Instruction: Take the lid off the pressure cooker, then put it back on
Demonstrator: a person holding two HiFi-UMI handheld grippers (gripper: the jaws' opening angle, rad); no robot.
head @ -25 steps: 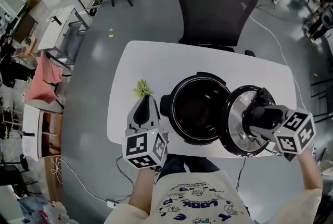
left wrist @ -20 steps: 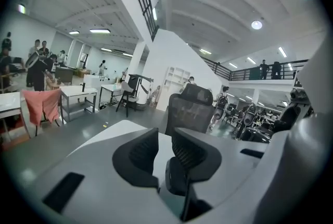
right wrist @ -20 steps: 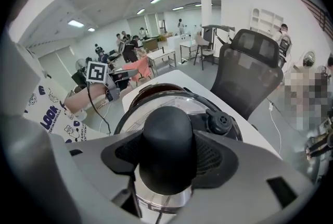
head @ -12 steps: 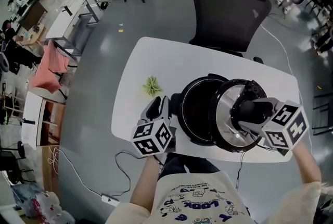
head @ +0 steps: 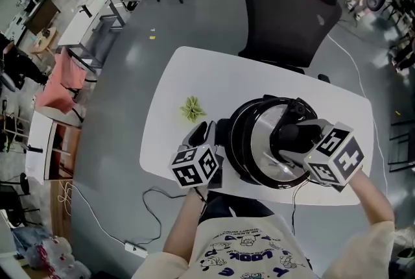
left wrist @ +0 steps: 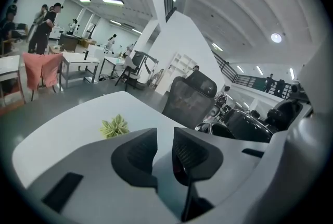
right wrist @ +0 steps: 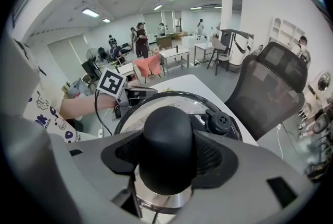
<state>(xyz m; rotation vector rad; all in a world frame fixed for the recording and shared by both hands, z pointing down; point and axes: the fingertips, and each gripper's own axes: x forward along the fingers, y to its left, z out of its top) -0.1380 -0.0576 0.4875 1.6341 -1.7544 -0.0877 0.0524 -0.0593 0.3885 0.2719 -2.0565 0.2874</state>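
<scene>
The black pressure cooker (head: 233, 136) stands on the white table (head: 194, 76). Its steel lid (head: 258, 132) lies over the pot's mouth; I cannot tell whether it is seated. My right gripper (head: 290, 135) is shut on the lid's black knob (right wrist: 167, 150), with the steam valve (right wrist: 219, 122) just beyond it. My left gripper (head: 209, 133) is low at the cooker's left side. Its jaws have just been opening, and the narrow gap between the pads (left wrist: 188, 152) holds nothing. In the left gripper view the cooker (left wrist: 244, 126) shows to the right.
A small green paper ornament (head: 191, 108) lies on the table left of the cooker, ahead of the left gripper (left wrist: 114, 127). A black office chair (head: 292, 5) stands behind the table. A cable hangs off the table's near edge. Desks and people are far off.
The right gripper carried the lid leftward from beside the pot to over its mouth. The left gripper moved right toward the cooker and sank, and its jaws parted.
</scene>
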